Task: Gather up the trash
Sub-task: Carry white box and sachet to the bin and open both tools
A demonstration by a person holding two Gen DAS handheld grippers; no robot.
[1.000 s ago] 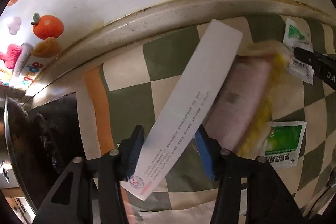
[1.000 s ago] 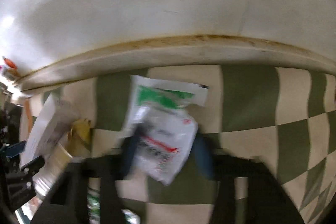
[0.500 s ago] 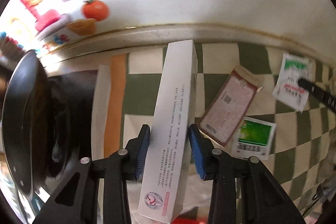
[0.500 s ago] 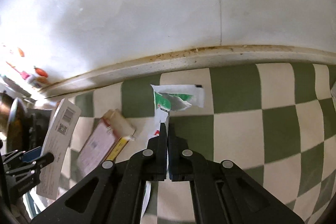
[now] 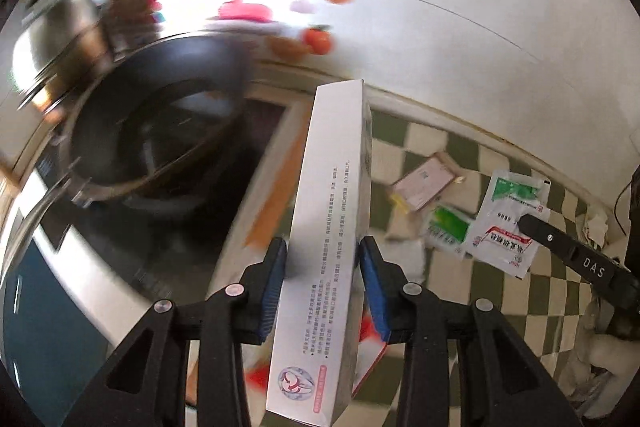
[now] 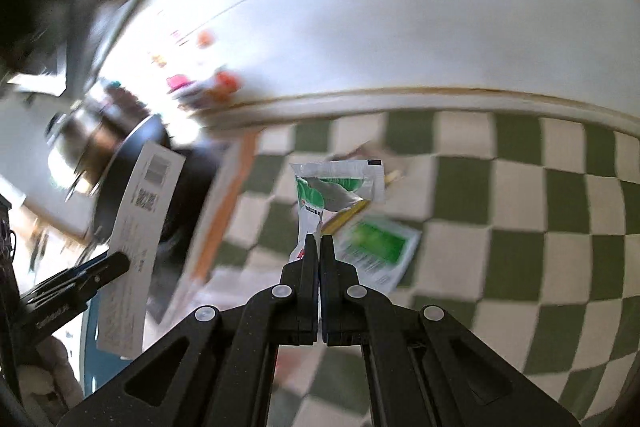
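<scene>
Left tongs (image 5: 322, 267) clamped on long white carton (image 5: 332, 227), right tongs (image 6: 319, 247) pinched shut on torn foil sachet (image 6: 320, 195), both above checkered worktop (image 6: 520, 227).

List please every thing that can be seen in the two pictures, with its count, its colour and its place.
Long carton: one, white with small print, upright between the left jaws.
Torn sachet: one, white and green, pinched by the right jaws.
Green sachet: one, green and white, lying on the cloth.
Pink packet: one, pink with a yellow edge, on the cloth near the wall.
Checked cloth: one, green and cream, covering the counter.
Pan: one, black, at the left on the stove.
Wall stickers: several, orange, pink, blue, on the white wall.
Left gripper: one, black with blue pads, shut on the carton.
Right gripper: one, black, shut on the torn sachet.
</scene>
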